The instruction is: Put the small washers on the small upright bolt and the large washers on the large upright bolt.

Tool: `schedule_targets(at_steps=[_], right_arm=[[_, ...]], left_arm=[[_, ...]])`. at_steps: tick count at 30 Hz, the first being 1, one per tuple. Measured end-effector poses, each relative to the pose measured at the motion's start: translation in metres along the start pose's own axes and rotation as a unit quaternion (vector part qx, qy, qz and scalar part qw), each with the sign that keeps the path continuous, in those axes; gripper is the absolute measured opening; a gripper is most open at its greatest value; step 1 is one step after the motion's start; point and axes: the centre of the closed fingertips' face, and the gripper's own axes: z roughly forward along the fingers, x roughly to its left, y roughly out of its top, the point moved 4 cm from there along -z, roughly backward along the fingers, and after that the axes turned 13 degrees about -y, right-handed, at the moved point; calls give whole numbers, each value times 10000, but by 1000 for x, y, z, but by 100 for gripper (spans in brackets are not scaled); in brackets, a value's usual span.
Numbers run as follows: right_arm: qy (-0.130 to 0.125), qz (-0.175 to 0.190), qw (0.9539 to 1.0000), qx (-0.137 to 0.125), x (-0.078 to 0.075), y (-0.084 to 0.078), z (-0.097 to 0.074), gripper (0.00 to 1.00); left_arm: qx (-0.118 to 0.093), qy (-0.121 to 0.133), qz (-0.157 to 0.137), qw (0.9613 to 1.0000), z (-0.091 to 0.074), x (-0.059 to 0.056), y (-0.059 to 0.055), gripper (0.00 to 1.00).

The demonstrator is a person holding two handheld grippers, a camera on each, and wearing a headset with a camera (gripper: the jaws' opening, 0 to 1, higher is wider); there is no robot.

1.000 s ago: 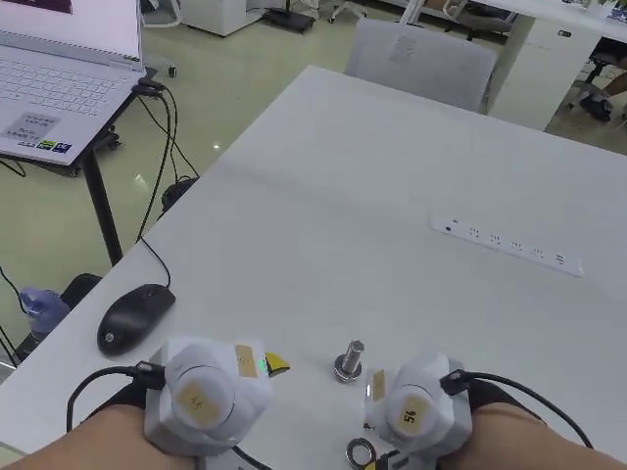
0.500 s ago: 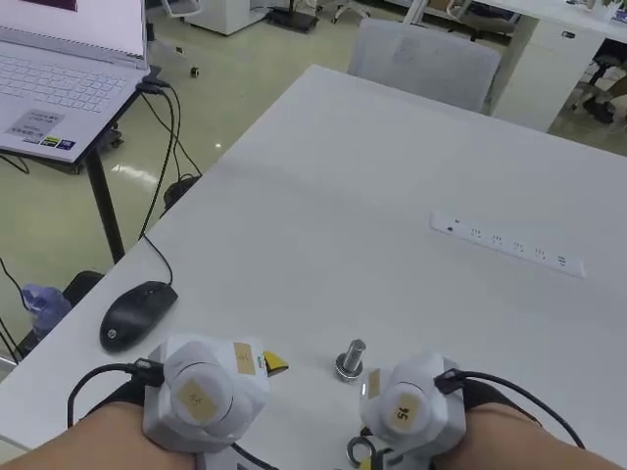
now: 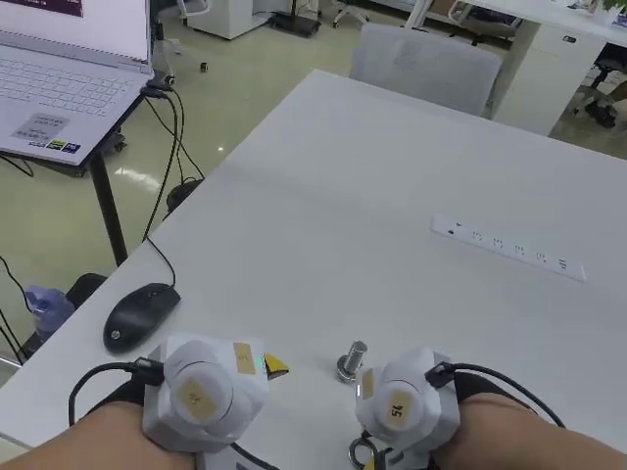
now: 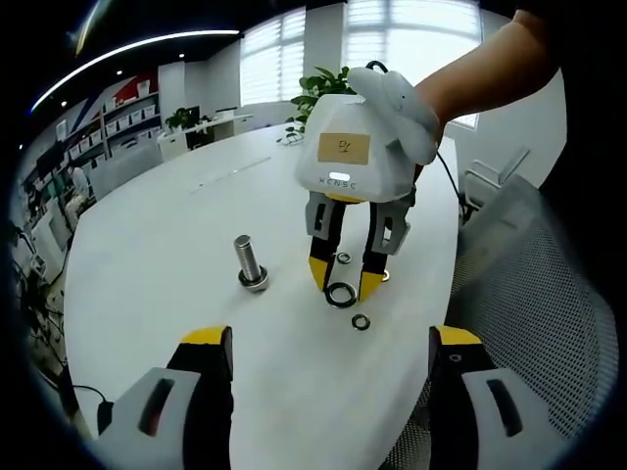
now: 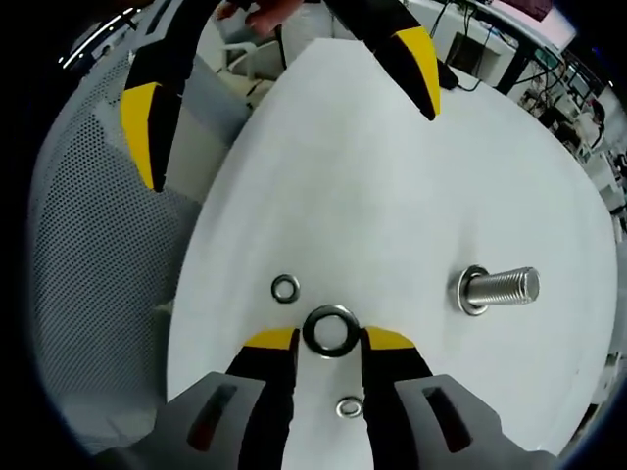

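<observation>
One large washer near tabletop edge, between right gripper tips, part-open, not yet clamped; left gripper wide, empty. Risk: thin washer skids off edge under pinch.

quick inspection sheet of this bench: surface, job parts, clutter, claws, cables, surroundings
surface: white table, plain top.
job's things: one upright bolt; large washer and small washers lying flat on the table.
clutter: mouse, power strip.
grippers: left gripper, claw open; right gripper, claw straddling the large washer, grip unclear.
cables: mouse cable; a cable on each gripper; laptop leads hanging to the floor.
surroundings: laptop on a stand, chair, bottle on the floor.
</observation>
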Motion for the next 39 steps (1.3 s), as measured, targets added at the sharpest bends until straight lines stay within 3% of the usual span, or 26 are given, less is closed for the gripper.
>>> schedule_targets(at_steps=[6,11,30,39], right_arm=[[-19,-139,9999,23,-1,0,1,25],[-48,-182,9995,244,-1,3,2,22],[21,364,9991,224,-6,1,1,21],[-3,593,9980,214,-20,1,-21,21]], left_arm=[[4,15,-5,10000,0,-1,0,81],[-15,23,17,10000,0,-2,4,80],[-5,242,-8,9997,-10,-3,6,78],[16,246,-6,9997,-10,-4,5,78]])
